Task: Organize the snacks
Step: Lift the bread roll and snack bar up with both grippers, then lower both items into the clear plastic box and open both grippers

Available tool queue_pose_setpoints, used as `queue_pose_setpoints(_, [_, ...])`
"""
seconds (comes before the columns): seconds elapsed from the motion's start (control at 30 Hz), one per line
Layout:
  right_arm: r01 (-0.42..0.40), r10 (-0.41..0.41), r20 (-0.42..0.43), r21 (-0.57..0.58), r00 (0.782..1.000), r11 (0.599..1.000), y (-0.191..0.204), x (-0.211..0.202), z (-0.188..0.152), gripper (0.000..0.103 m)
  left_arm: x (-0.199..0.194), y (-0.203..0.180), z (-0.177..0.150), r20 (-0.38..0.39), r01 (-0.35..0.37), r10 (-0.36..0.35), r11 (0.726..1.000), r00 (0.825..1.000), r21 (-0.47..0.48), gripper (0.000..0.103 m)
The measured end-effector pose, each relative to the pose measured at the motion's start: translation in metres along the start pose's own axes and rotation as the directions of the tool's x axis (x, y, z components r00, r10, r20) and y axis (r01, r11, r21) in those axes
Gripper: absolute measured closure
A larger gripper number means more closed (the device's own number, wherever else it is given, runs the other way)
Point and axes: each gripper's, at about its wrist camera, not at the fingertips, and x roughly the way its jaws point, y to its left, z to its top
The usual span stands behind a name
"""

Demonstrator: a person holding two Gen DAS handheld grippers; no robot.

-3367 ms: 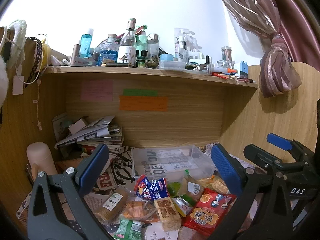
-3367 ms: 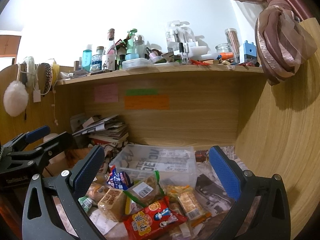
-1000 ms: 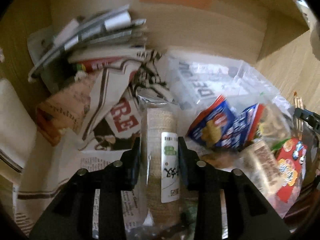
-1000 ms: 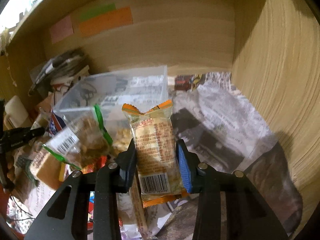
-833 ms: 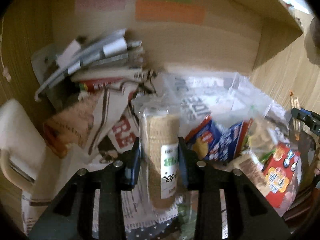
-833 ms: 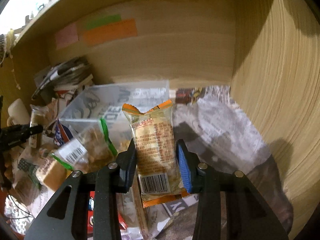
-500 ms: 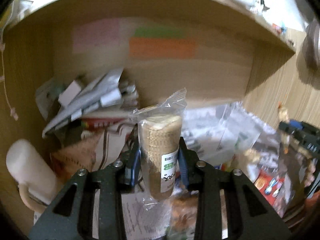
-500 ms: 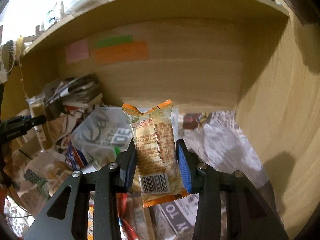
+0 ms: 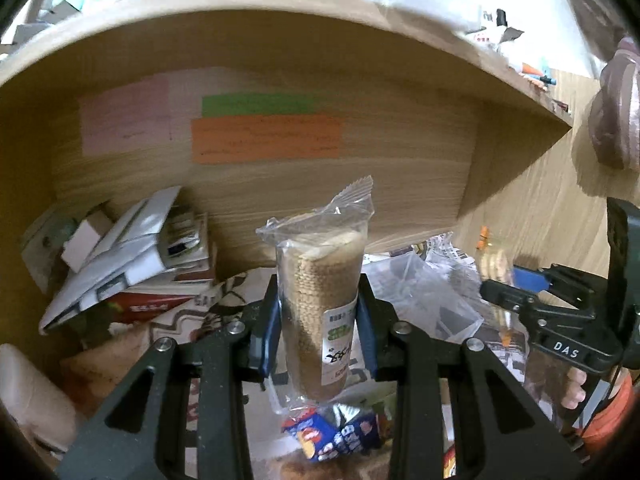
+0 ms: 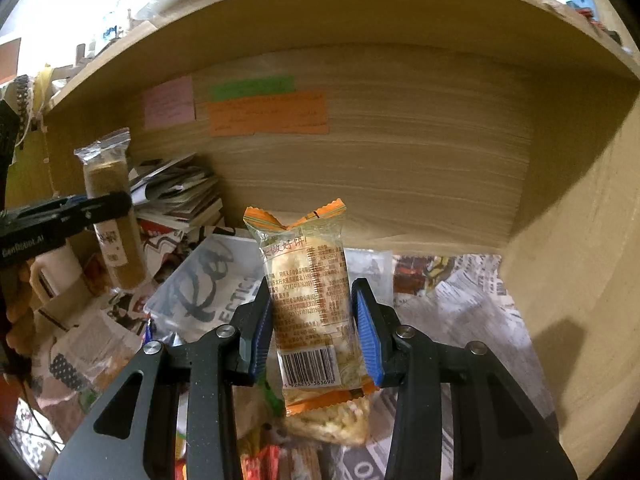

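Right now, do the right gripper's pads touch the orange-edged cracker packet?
Touching. The right wrist view shows both blue pads pressed against the cracker packet sides.

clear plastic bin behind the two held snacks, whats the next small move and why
Probably carry both snacks forward over the clear plastic bin and lower them in. The left gripper is shut on the round cracker stack, the right gripper on the orange-edged cracker packet, both raised above the pile.

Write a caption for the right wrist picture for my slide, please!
The right tool squeezes an orange cracker packet above the clear box on the newspaper-covered desk.
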Motion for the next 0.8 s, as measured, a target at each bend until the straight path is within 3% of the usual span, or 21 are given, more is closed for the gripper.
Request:
queue_pose_setpoints(0.3, [0.016, -0.016, -0.075, -0.001, 0.997, 1.000, -0.001, 0.043, 0.006, 0.068, 0.051, -0.001, -0.001, -0.085, 0.052, -0.055, 0.998, 0.995, -0.048, 0.069])
queue_pose_setpoints(0.47, [0.029, -0.032, -0.129, -0.030, 0.991, 0.999, 0.003, 0.068, 0.006, 0.068, 0.076, 0.004, -0.005, -0.154, 0.084, -0.093, 0.994, 0.984, -0.064, 0.069])
queue_pose_setpoints(0.8, [0.005, -0.022, -0.212, -0.084, 0.977, 0.996, 0.012, 0.098, -0.001, 0.068, 0.108, 0.009, -0.018, -0.265, 0.041, -0.063, 0.995, 0.962, -0.086, 0.068])
